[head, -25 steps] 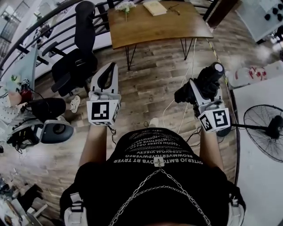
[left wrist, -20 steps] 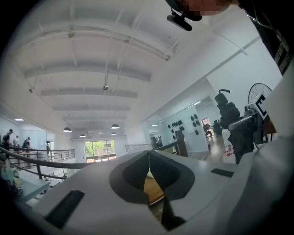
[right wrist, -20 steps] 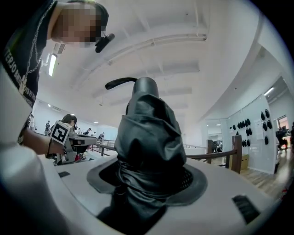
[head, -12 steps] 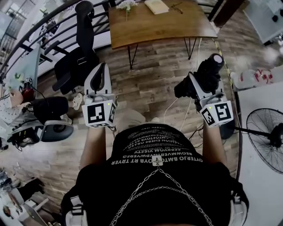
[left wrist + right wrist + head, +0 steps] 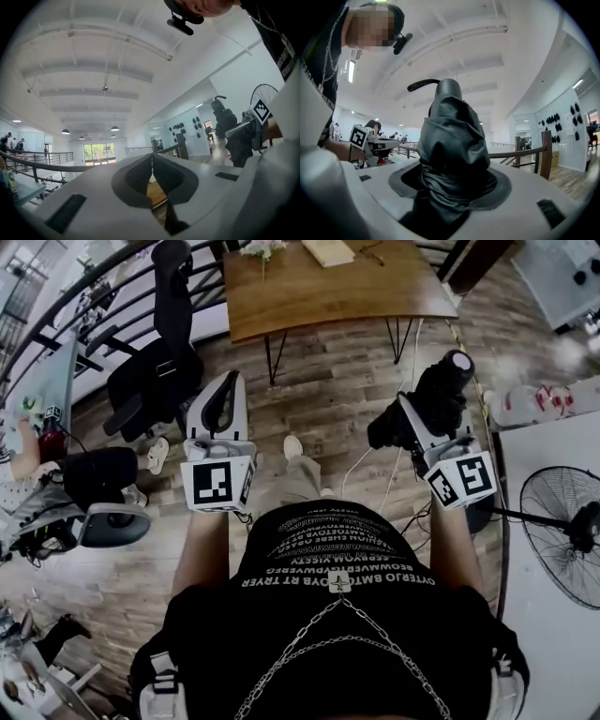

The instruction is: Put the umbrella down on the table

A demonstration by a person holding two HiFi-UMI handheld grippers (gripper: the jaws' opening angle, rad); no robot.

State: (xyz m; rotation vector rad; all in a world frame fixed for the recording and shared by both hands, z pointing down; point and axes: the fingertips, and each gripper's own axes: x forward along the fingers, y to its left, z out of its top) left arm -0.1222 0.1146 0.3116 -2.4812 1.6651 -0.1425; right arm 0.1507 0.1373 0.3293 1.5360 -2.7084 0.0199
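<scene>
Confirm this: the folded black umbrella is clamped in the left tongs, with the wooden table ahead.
Not the left: the folded black umbrella is clamped in the right tongs, as the right gripper view shows. The wooden table is ahead.

**Room setting.** The floor (image 5: 328, 399) is laid in wood planks of mixed brown tones, and thin pale cables (image 5: 405, 390) trail across it. At the top of the head view a wooden table (image 5: 319, 296) stands on black hairpin legs. It carries a book (image 5: 328, 251) and a spray of flowers (image 5: 262, 249). A black office chair (image 5: 155, 371) stands to its left. A black pedestal fan (image 5: 562, 535) shows at the right edge over a white surface (image 5: 553, 634). A dark metal railing (image 5: 56, 158) runs along the room's edge. Overhead, a white beamed ceiling (image 5: 93, 61) carries hanging dome lamps (image 5: 115, 128). A bright window (image 5: 98, 152) closes the far end. Round dark objects (image 5: 176, 126) dot the white wall (image 5: 225, 79).
</scene>
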